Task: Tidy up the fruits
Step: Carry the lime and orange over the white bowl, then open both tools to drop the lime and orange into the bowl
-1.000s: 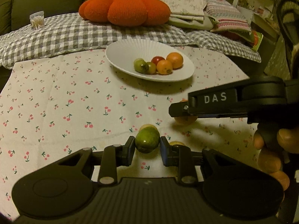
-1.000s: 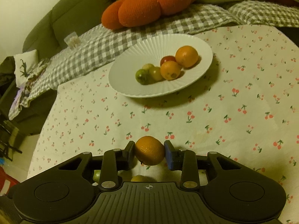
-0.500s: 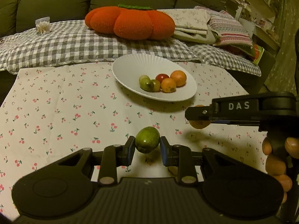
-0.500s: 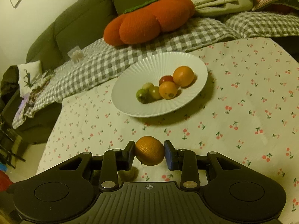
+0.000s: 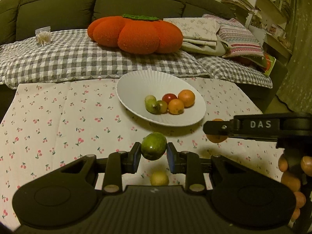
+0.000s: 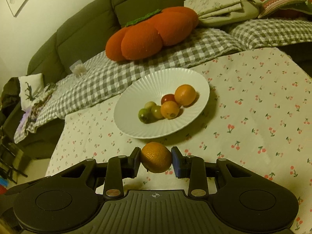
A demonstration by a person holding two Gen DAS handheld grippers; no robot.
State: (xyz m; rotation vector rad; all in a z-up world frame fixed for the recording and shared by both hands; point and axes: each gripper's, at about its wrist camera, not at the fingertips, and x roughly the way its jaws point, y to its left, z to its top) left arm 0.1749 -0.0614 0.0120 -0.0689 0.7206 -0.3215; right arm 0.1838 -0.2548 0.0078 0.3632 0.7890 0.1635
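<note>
My left gripper (image 5: pixel 153 154) is shut on a green fruit (image 5: pixel 153 145) and holds it above the cherry-print tablecloth, short of the white ribbed plate (image 5: pixel 136 85). My right gripper (image 6: pixel 156 159) is shut on an orange (image 6: pixel 156 157), also held in the air just before the plate (image 6: pixel 156 81). The right gripper also shows in the left wrist view (image 5: pixel 216 131), with the orange (image 5: pixel 215 138) partly hidden by its finger. The plate holds two oranges, a red fruit and several small green fruits. A pale yellow fruit (image 5: pixel 159 178) lies on the cloth under my left gripper.
A sofa with a grey checked blanket (image 5: pixel 78 58) borders the table's far edge. On it lie an orange pumpkin cushion (image 5: pixel 136 33), folded cloths and a small clear box of sticks (image 5: pixel 43 36). Shelves stand at the far right.
Both grippers have risen from the cloth with their fruits and moved toward the plate. The yellow fruit stays on the cloth, now visible below the left gripper.
</note>
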